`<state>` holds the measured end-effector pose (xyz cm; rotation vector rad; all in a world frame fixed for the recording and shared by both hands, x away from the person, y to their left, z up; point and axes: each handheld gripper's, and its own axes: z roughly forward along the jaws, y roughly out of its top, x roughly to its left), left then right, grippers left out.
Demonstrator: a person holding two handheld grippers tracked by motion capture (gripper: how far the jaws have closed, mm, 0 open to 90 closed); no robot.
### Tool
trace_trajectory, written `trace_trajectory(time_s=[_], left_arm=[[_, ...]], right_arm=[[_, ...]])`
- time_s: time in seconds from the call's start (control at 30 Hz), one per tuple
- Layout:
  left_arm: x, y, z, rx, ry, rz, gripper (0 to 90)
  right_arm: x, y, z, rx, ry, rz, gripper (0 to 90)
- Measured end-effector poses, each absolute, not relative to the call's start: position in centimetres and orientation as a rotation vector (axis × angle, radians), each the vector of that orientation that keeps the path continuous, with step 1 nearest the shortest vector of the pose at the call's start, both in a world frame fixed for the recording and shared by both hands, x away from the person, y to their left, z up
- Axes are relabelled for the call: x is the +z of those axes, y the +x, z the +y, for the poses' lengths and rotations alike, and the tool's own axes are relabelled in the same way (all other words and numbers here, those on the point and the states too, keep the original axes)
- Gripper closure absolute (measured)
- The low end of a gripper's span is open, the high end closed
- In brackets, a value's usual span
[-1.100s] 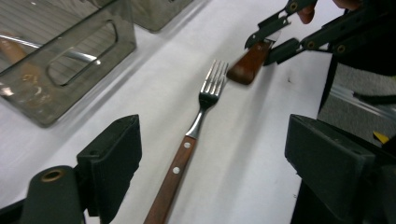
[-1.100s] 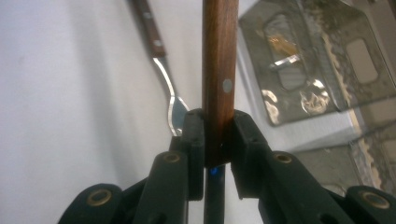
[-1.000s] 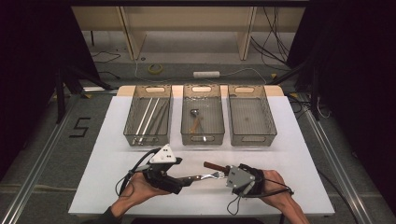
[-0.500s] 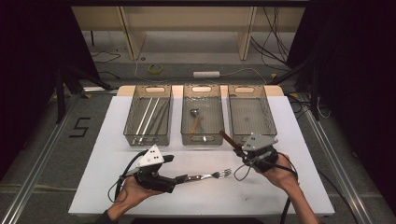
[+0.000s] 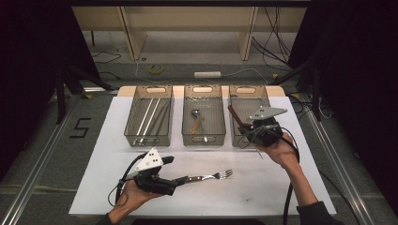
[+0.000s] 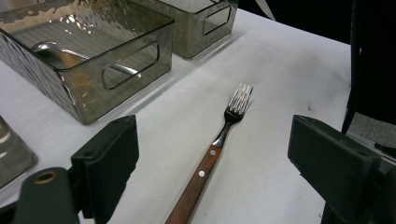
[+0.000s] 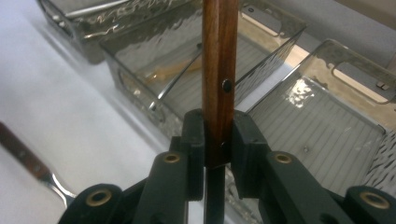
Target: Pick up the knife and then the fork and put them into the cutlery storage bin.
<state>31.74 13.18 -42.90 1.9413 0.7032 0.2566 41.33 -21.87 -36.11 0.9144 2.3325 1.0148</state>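
The right gripper (image 7: pixel 215 140) is pinching a wooden-handled utensil (image 7: pixel 219 70) by its stiff, light handle above the right-hand bin (image 5: pixel 248 96), while the left gripper (image 6: pixel 212 154), jaws spread, is flanking a fork (image 6: pixel 219 144) lying on the white table (image 5: pixel 263 183); its wooden handle probably offers the surest hold.

The left tongs (image 5: pixel 180 179) lie low, jaws wide open. The right tongs (image 5: pixel 246 127) are up higher, jaws squeezed close together.
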Motion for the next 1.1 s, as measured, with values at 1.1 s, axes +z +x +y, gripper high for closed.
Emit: trace_trajectory(time_s=[1.1], left_arm=[[-42.9,31.8,13.4,0.277,1.940,0.686,15.8]], right_arm=[[-33.7,50.6,-21.2,0.999,1.188,2.213,77.6]])
